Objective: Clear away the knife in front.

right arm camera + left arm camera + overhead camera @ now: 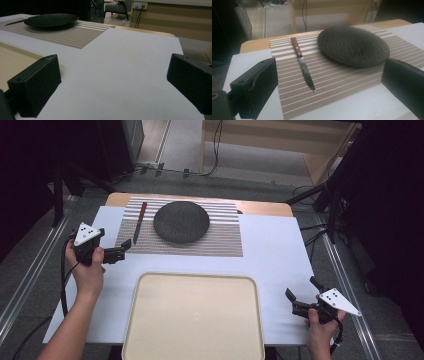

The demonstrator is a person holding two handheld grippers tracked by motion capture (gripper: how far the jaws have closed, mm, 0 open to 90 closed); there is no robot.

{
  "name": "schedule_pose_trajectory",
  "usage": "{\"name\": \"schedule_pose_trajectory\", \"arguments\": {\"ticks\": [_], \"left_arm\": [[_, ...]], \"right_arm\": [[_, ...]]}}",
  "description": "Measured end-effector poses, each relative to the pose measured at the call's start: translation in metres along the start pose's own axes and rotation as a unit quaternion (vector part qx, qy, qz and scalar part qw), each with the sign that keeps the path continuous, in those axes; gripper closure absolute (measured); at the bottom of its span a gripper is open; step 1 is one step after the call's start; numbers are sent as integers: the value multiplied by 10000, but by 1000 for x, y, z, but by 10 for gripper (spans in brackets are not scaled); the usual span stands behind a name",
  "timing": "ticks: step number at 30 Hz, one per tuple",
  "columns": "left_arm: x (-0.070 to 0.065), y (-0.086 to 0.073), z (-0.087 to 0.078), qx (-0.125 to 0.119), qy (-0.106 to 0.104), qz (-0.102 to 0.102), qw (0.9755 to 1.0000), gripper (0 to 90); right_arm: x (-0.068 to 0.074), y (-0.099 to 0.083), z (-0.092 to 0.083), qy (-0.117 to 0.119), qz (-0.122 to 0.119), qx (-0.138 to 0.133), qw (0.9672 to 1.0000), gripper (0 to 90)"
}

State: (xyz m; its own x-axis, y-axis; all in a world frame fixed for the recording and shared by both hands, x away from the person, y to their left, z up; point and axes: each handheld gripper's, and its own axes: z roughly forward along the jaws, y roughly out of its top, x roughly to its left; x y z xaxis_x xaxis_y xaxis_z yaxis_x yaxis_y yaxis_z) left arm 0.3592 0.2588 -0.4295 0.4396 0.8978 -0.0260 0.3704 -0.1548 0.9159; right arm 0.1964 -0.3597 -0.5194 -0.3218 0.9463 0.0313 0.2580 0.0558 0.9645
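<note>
No readable writing shows on anything. The left tool [122,248] hangs wide open and empty at the striped placemat's [342,82] left edge, facing the wood-handled knife [303,63] lying beside the dark plate [353,45]. The right tool [300,295] gapes empty near the tabletop's [270,250] front right corner.

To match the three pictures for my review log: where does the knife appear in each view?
High view: knife on the striped placemat, left of the dark plate.
Left gripper view: knife centre-left, between the open jaws, tip toward the camera.
Right gripper view: sliver at far upper left, beside the plate.
Shared landmark: the plate.
</note>
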Motion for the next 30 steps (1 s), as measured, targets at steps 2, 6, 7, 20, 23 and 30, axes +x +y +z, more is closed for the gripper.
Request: {"name": "schedule_pose_trajectory", "arguments": {"ticks": [2, 6, 7, 20, 23, 30], "left_arm": [[1, 1, 4, -24, -9, -33, 10000, 5], [5, 3, 13, -49, -40, -148, 9999, 5], [6, 4, 15, -53, -46, -166, 9998, 5], [12, 13, 42, 58, -49, -228, 9997, 36], [14, 15, 48, 70, -62, -283, 9996, 36], [19, 19, 60, 119, -59, -325, 9994, 49]], "right_arm": [[0, 0, 0, 0, -4, -1, 10000, 0], [0, 0, 0, -5, 1, -10, 10000, 0], [0, 0, 0, -4, 1, -7, 10000, 0], [-1, 0, 0, -11, -2, -9, 10000, 0], [0, 0, 0, -11, -3, -8, 10000, 0], [-1, 0, 0, -2, -2, -11, 10000, 0]]}}
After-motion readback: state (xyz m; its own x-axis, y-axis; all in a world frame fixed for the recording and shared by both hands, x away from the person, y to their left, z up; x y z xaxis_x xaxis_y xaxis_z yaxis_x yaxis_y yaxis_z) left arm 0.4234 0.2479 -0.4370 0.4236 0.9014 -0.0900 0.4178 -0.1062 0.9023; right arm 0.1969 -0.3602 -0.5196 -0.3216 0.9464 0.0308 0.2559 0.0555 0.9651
